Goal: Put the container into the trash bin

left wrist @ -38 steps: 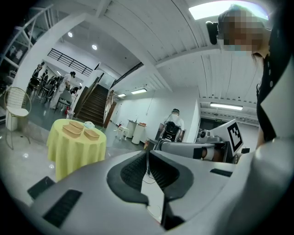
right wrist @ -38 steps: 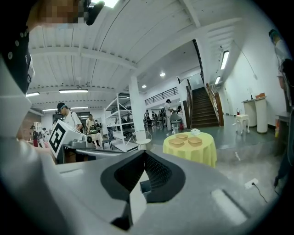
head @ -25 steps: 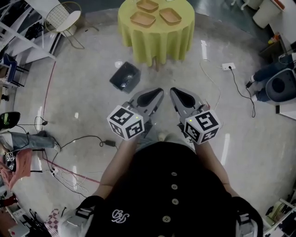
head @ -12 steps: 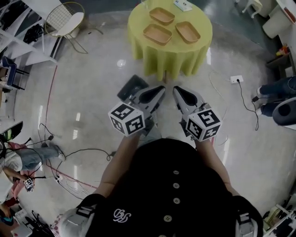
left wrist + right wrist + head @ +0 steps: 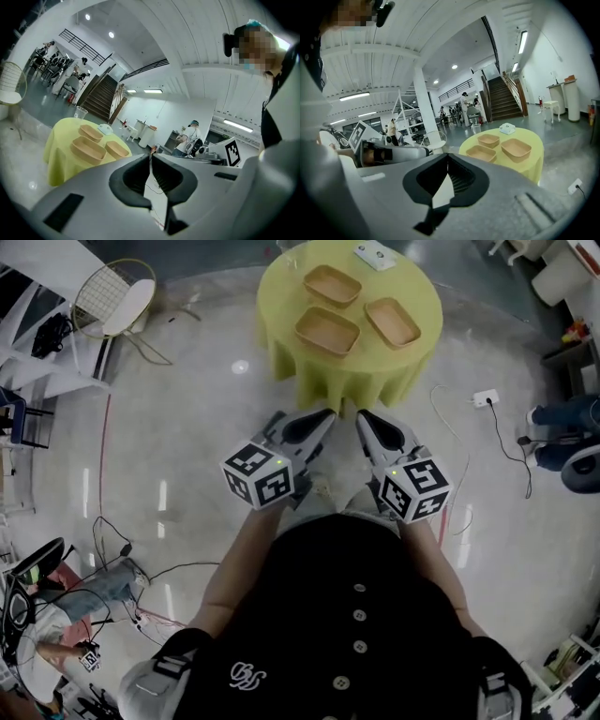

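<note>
Three shallow brown containers (image 5: 327,331) lie on a round table with a yellow cloth (image 5: 412,357), which stands just beyond both grippers. The left gripper view shows the containers (image 5: 88,149) at the lower left, and the right gripper view shows them (image 5: 515,149) at the right. My left gripper (image 5: 322,415) and right gripper (image 5: 362,416) are held side by side at chest height, tips toward the table. Each has its jaws together with nothing between them (image 5: 151,157) (image 5: 447,157). No trash bin shows in any view.
A small white box (image 5: 374,253) lies at the table's far edge and a clear cup (image 5: 80,112) stands there too. A wire chair (image 5: 112,296) is at the far left. Cables and a power strip (image 5: 485,397) lie on the glossy floor. A seated person (image 5: 562,427) is at the right.
The table has come closer as both grippers moved toward it. The dark bin on the floor, seen left of the grippers before, has slipped out of sight under the left gripper.
</note>
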